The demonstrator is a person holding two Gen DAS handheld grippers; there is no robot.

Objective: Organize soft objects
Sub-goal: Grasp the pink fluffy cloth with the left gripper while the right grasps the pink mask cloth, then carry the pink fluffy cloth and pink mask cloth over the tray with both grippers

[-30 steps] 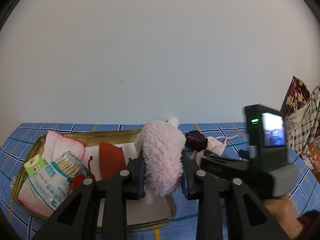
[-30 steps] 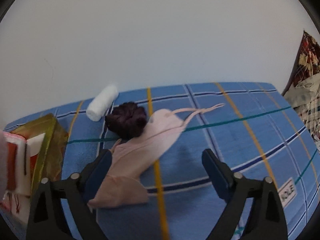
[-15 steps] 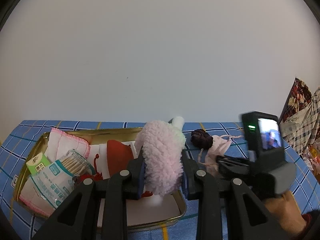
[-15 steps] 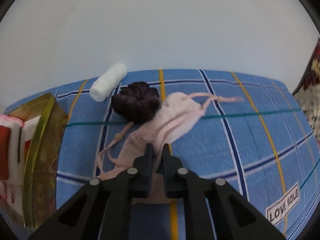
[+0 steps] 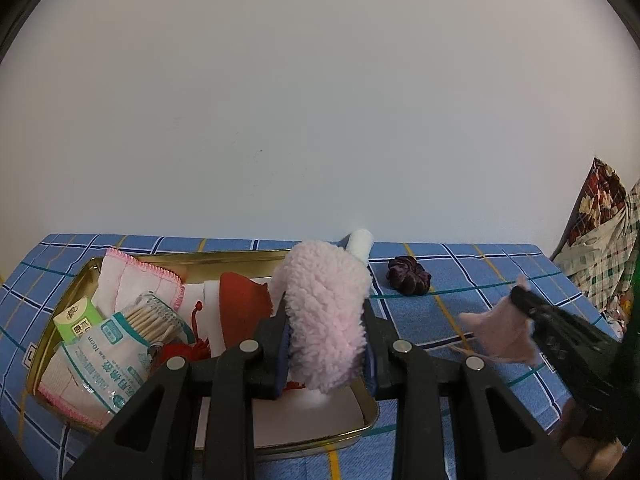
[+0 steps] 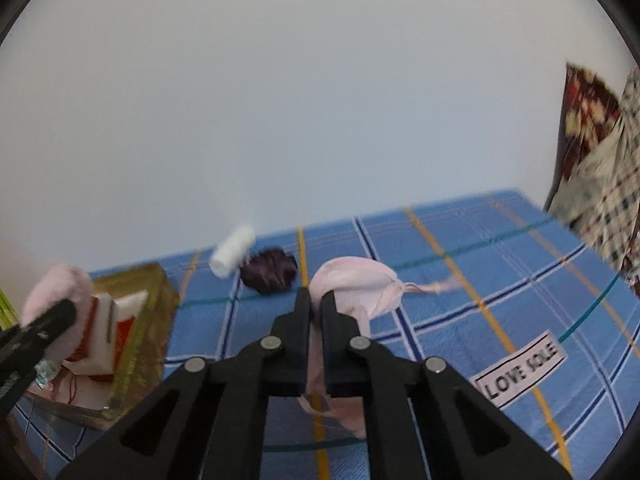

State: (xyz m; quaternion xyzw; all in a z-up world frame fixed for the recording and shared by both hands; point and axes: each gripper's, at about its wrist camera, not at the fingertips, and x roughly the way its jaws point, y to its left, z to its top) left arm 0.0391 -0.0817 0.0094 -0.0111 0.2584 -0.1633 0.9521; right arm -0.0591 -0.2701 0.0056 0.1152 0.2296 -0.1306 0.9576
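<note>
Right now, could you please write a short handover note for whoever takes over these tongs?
Left tongs: shut on the fluffy pink piece, held over the gold tray.
Right tongs: shut on the pink mask, lifted off the blue cloth.
Done: tray holds cotton swabs, a pink-edged towel and red items.
Left: set both held pieces down; the scrunchie and white roll lie on the cloth.

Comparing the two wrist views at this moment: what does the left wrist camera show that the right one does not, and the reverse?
Left wrist only: the cotton swab pack, the green box and the pink-edged cloth in the gold tray.

Right wrist only: the LOVE SOLE label on the blue plaid cloth.

Both: the fluffy pink item in the left gripper, the pale pink mask in the right gripper, the dark scrunchie and the white roll.
</note>
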